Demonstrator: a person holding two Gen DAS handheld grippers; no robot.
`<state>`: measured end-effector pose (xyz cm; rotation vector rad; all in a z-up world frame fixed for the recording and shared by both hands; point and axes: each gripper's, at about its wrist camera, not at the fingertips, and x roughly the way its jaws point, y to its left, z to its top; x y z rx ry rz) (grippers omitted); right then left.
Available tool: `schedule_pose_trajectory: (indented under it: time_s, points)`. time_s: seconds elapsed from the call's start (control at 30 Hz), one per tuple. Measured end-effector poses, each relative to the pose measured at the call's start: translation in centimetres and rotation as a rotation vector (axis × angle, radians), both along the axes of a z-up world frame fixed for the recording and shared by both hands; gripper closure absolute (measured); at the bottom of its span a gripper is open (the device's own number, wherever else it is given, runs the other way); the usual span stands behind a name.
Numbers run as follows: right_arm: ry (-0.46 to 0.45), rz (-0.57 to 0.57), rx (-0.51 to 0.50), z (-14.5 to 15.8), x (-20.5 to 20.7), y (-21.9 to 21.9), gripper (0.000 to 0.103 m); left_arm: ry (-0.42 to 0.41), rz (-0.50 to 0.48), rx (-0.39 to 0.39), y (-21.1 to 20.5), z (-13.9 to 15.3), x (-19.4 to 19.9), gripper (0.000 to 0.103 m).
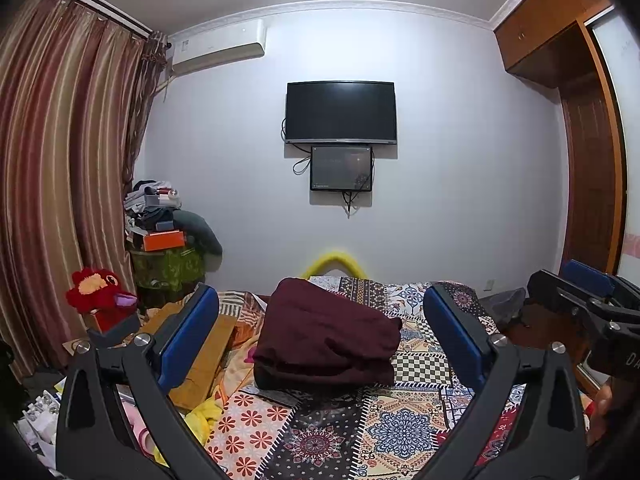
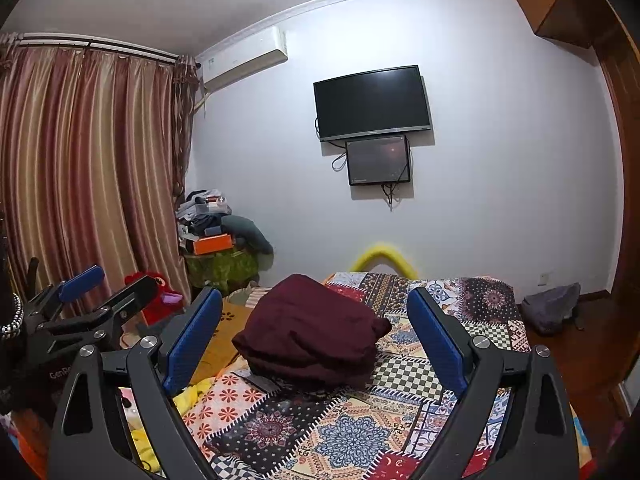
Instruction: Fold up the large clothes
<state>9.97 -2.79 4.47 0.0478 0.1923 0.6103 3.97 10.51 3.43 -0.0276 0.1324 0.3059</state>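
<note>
A dark maroon garment (image 1: 326, 334) lies folded in a thick bundle on the patchwork bedspread (image 1: 400, 432); it also shows in the right wrist view (image 2: 310, 336). My left gripper (image 1: 320, 332) is open and empty, held above the bed with the bundle seen between its blue pads (image 1: 188, 336). My right gripper (image 2: 314, 332) is open and empty too, at about the same height. Each gripper shows at the edge of the other's view: the right gripper (image 1: 580, 300) on the right, the left gripper (image 2: 92, 300) on the left.
A red plush toy (image 1: 100, 296) and a cluttered stand with an orange box (image 1: 164, 240) are left of the bed by the curtain (image 1: 60, 160). A TV (image 1: 340, 112) hangs on the far wall. A wardrobe (image 1: 580, 120) stands right. A grey bag (image 2: 554, 308) lies on the floor.
</note>
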Motion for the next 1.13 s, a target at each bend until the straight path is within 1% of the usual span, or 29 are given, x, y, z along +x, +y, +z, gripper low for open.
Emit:
schedule_pose_trajectory:
  time_s: [0.43, 1.13]
  points:
    - [-0.005, -0.012, 0.004, -0.09, 0.01, -0.11, 0.011, -0.011, -0.019, 0.001, 0.08, 0.01, -0.14, 0.0]
    - [0.001, -0.022, 0.007, -0.1, 0.22, -0.01, 0.01, 0.005, -0.04, -0.001, 0.08, -0.36, 0.1, 0.0]
